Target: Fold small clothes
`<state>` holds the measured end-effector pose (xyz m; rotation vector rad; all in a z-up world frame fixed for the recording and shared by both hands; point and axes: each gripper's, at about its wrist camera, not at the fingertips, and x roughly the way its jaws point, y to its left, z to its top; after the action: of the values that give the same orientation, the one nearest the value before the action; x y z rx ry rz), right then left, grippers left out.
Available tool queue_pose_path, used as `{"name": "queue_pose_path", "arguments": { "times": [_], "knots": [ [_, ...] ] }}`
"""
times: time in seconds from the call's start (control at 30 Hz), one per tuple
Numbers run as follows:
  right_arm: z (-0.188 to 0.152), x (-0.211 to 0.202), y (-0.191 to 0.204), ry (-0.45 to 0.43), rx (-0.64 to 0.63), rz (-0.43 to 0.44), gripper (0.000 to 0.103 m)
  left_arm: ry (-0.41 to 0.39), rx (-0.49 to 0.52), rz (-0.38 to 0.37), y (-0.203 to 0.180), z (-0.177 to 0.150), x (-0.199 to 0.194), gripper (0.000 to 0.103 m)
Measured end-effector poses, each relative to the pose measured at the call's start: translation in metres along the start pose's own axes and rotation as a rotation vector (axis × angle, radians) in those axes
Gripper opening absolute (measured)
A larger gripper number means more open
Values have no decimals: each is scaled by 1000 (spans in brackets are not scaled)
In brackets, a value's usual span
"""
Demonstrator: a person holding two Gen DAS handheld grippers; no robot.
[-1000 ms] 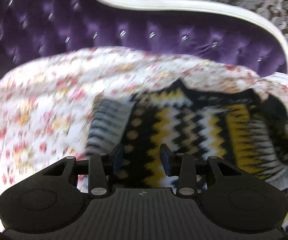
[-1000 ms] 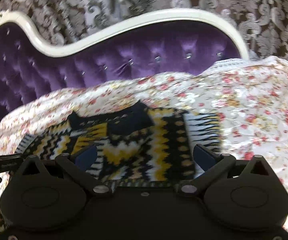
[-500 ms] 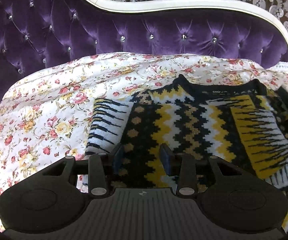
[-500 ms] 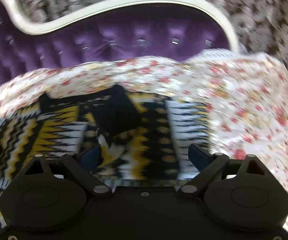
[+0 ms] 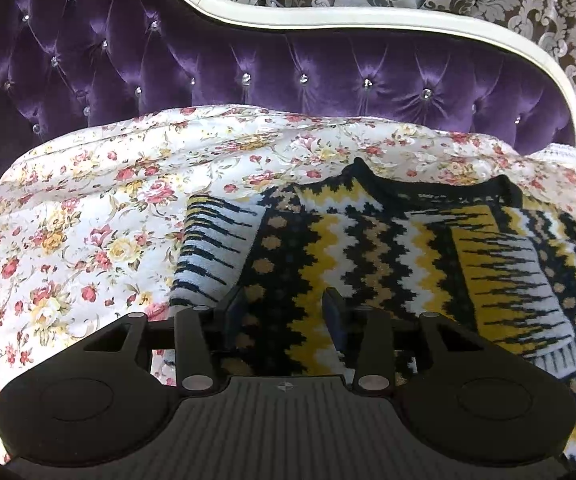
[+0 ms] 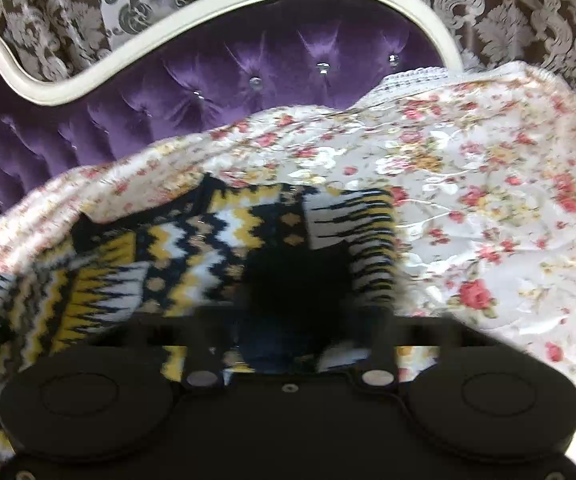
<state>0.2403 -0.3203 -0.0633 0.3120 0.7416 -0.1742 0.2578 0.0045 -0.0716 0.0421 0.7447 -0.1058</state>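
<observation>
While spread flat on floral bedspread (image 5: 88,220), patterned sweater (image 5: 368,248) under left gripper (image 5: 284,312), fingers parted. Right gripper (image 6: 288,320) blurred, grip unreadable. Behind: purple tufted headboard (image 5: 248,64), damask curtain (image 6: 528,8).

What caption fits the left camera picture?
Left gripper open above a zigzag sweater lying on a flowery bedspread.

A bed with a tufted purple headboard (image 5: 288,64) carries a floral bedspread (image 5: 88,232). Directly ahead of the left gripper (image 5: 284,312), a zigzag-patterned sweater (image 5: 368,248) lies flat on that bedspread.
</observation>
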Motion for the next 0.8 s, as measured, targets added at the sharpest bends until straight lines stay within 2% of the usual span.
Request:
{"name": "queue_pose_path", "arguments": {
  "times": [0.07,0.17,0.23,0.27,0.3,0.43,0.6,0.8],
  "knots": [
    [1,-2,-6,-10,24,-5,10,6,-12,-14,2,0,-5,41],
    [2,-11,-9,-6,12,-8,22,18,-21,-31,8,-4,-19,41],
    [0,-24,-11,-3,12,6,46,21,-23,-47,14,-9,-34,41],
    [-1,-31,-12,-2,19,19,66,22,-23,-56,16,-12,-42,42],
    [-3,-40,-13,1,25,34,79,25,-21,-68,20,-16,-52,43],
    [-24,-79,-10,30,-12,76,77,41,-2,-104,31,-36,-89,47],
    [-73,-123,-15,148,-61,130,77,76,29,-156,43,-72,-132,48],
    [-127,-161,-31,284,-27,159,77,122,36,-193,50,-114,-165,48]
  ]
}}
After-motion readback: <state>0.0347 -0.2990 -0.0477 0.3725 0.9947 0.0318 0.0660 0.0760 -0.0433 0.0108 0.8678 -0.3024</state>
